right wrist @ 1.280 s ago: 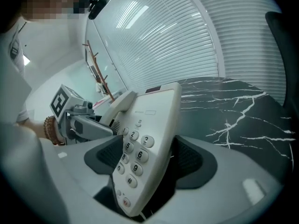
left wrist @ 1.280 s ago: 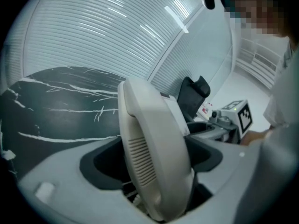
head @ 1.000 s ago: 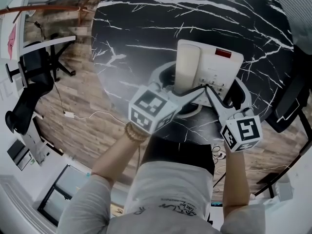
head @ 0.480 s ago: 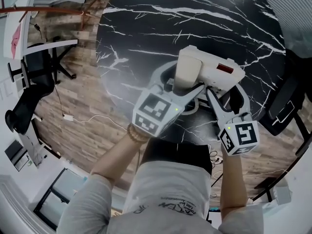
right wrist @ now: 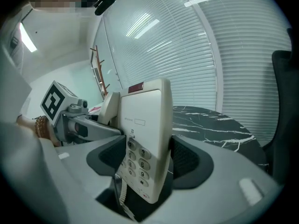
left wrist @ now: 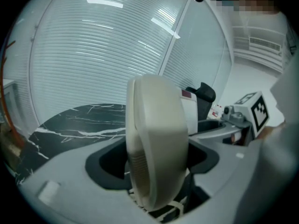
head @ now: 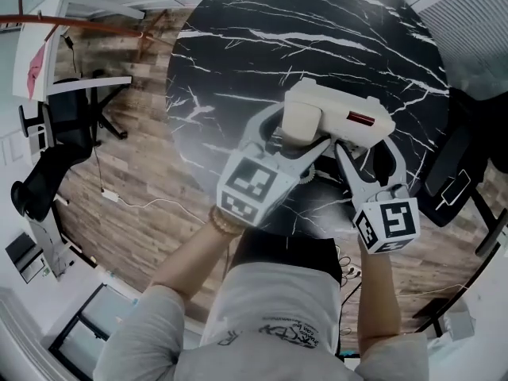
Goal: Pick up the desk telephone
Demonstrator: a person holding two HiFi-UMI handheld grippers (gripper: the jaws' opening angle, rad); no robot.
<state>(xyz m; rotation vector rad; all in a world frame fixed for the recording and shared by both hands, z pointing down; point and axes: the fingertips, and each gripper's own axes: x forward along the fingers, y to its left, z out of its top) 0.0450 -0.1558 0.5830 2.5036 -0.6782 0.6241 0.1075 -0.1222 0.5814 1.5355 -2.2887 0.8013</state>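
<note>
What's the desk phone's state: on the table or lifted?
Lifted, tilted. The left gripper and right gripper, jaws just closed further, clamp the desk telephone clear of the table; its cord hangs beneath.

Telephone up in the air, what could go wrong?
The left claw and right claw have just been closing on the telephone, holding it tilted above the table. The left one seems to pinch just the handset, which might come loose. If either grip slips, it could drop. The coiled cord dangles and may snag.
</note>
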